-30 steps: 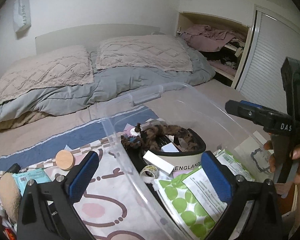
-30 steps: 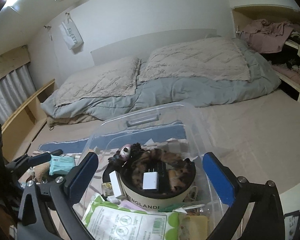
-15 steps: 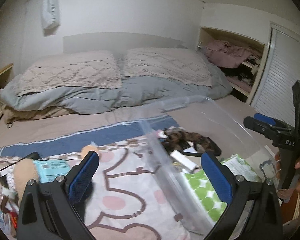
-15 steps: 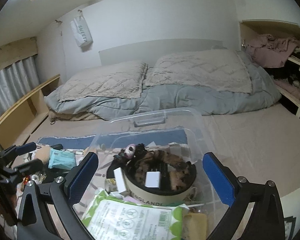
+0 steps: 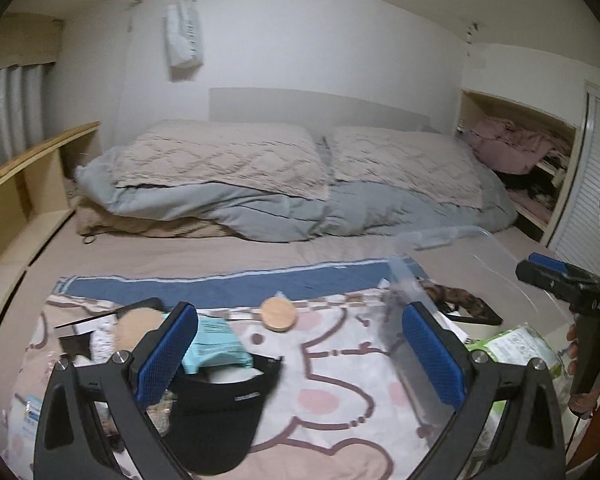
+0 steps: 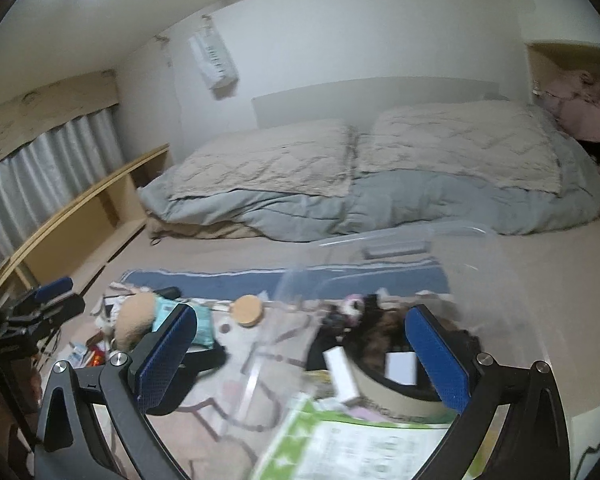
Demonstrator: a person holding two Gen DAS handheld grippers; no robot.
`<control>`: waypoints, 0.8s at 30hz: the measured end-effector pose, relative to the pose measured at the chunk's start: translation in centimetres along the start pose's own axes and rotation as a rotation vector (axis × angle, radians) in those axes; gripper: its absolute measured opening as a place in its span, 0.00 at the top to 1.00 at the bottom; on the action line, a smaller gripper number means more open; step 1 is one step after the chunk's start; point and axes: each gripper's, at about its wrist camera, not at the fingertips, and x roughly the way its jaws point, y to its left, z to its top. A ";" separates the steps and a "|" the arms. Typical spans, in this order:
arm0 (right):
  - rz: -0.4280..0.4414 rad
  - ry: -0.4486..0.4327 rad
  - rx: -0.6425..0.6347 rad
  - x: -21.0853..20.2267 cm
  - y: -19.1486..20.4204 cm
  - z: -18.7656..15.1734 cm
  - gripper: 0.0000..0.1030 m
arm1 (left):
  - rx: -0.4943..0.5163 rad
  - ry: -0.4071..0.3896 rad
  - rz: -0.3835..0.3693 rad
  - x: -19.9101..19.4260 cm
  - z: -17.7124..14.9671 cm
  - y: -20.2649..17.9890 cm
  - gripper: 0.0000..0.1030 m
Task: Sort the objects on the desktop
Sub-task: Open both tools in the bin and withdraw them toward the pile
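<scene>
Both your grippers are spread wide and empty: left gripper (image 5: pixel 300 356) over the patterned cloth (image 5: pixel 332 392), right gripper (image 6: pixel 300 356) at the near edge of the clear bin (image 6: pixel 440 240). You're between picks, judging by this: the bin already holds a round tin (image 6: pixel 396 396) and a green packet (image 6: pixel 340 440), while loose stuff sits left on the cloth. That's a black visor (image 5: pixel 224 408), teal packet (image 5: pixel 212 344), wooden lid (image 5: pixel 279 314) and tan puff (image 5: pixel 140 328). Next pick is likely the visor, nearest your left fingers (image 5: pixel 168 352). Drop down, close on the brim, then carry it right to the bin.
</scene>
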 end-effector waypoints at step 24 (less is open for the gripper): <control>0.254 0.052 -0.182 4.5 15.0 -0.5 0.00 | -0.126 -0.061 0.181 -8.1 -3.0 11.8 0.00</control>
